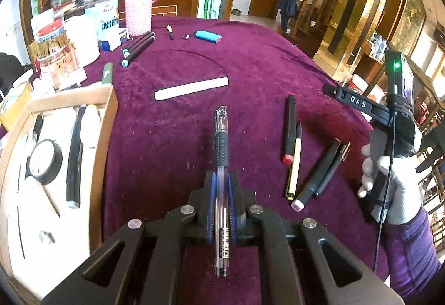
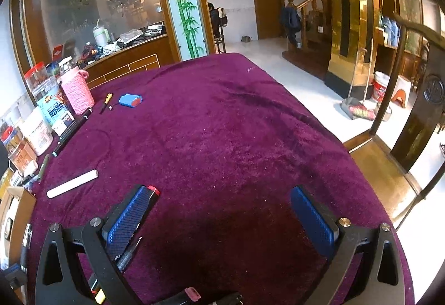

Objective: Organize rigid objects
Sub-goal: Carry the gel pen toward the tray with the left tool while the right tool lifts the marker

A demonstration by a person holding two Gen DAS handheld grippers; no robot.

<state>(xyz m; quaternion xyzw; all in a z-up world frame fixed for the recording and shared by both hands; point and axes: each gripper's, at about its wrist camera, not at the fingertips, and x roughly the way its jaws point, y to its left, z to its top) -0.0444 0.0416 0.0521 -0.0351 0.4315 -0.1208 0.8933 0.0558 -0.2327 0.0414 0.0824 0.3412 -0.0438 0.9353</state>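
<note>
While the left gripper (image 1: 221,191) is clamping a clear gel pen (image 1: 221,154) above the purple cloth (image 1: 250,68), the right gripper (image 2: 222,210) is hovering wide open; nothing is sitting between its pads

My cardboard tray (image 1: 107,121) cut off at the left edge, its small contents too blurred to name, jar labels (image 1: 57,54) unreadable, markers (image 2: 192,294) beneath my right gripper (image 2: 222,217) clipped by the bottom edge.

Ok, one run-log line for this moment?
left gripper: shut on gel pen | right gripper: open, empty | box: left of pen
</note>
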